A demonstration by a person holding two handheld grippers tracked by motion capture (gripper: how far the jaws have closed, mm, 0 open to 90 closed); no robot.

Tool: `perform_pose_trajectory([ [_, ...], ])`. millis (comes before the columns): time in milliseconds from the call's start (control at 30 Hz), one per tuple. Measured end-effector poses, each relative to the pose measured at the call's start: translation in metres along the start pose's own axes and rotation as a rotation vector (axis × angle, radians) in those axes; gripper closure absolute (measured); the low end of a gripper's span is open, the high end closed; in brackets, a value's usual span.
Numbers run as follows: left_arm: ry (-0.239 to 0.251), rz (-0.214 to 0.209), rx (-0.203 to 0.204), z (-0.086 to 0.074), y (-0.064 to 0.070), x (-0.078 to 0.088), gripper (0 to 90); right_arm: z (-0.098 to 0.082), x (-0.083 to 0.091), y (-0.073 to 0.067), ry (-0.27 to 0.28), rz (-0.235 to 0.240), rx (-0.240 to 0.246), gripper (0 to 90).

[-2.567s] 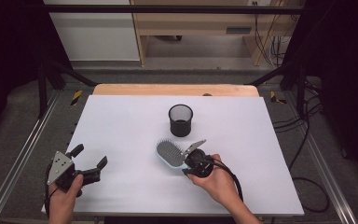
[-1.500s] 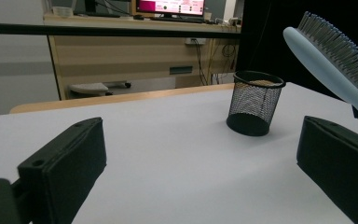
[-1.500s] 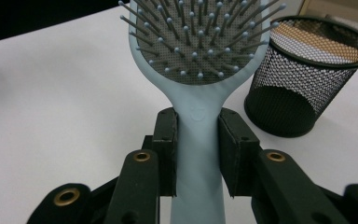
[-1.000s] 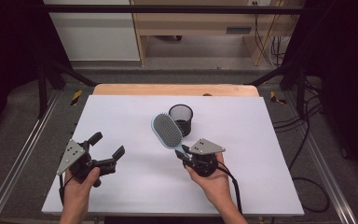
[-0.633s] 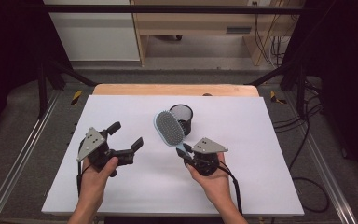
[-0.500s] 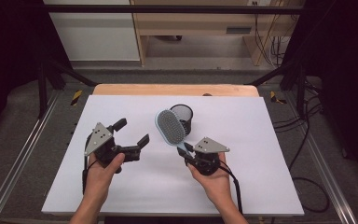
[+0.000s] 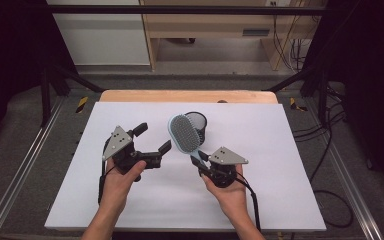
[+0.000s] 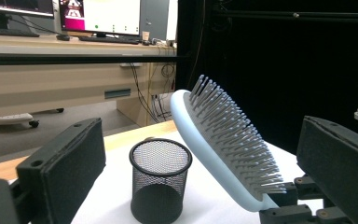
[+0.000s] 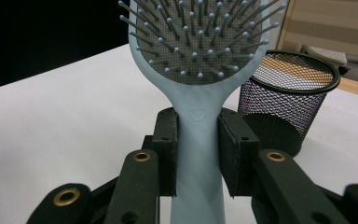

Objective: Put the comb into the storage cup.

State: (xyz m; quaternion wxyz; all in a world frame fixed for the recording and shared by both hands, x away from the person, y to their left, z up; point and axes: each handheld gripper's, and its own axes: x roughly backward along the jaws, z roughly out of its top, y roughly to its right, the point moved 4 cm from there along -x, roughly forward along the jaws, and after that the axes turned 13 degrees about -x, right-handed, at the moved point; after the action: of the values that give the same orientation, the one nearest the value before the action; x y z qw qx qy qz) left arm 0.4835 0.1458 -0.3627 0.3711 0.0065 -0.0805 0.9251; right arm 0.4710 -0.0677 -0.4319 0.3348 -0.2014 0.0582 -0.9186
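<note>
A light-blue hairbrush [image 7: 182,132] stands tilted in the air, bristles toward the person. My right gripper [image 7: 196,157] is shut on its handle [image 9: 198,154], one pad on each side. Just behind the brush head a black mesh cup [image 7: 198,123] stands upright on the white table top [image 7: 275,150]. My left gripper [image 7: 153,138] hovers to the left of the brush, open and empty, its jaws pointing toward the brush. In the left gripper view the brush [image 8: 223,140] and the cup [image 8: 160,179] appear between its wide-apart jaws, farther off.
A wooden strip [image 7: 187,96] borders the table's far edge. Metal rails [image 7: 25,165] run along both sides, and cables [image 7: 330,165] lie on the floor at the right. A desk with monitors [image 8: 98,16] stands beyond the table.
The right hand lifted the brush off the table and now holds it still and upright. The left gripper has travelled right and slightly up, toward the brush, staying open.
</note>
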Motion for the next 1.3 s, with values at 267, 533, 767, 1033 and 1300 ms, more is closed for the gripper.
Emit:
perform_pose_trajectory([
  [267, -0.003, 0.019, 0.023, -0.005, 0.000, 0.013, 1.2, 0.002, -0.002, -0.002, 0.029, 0.003, -0.011, 70.0],
  [533, -0.017, 0.027, 0.038, -0.011, 0.004, 0.013, 1.5, 0.002, -0.003, -0.012, 0.055, 0.024, 0.014, 70.0],
  [767, -0.006, 0.021, 0.044, -0.008, 0.008, 0.013, 1.6, -0.001, -0.009, -0.021, 0.054, 0.038, 0.040, 70.1],
  [1033, 0.003, 0.023, 0.058, -0.006, 0.011, 0.013, 1.6, -0.002, -0.010, -0.027, 0.065, 0.043, 0.054, 70.1],
  [1300, 0.009, -0.011, 0.086, -0.006, 0.018, 0.009, 1.6, -0.002, -0.009, -0.030, 0.081, 0.042, 0.063, 70.1],
])
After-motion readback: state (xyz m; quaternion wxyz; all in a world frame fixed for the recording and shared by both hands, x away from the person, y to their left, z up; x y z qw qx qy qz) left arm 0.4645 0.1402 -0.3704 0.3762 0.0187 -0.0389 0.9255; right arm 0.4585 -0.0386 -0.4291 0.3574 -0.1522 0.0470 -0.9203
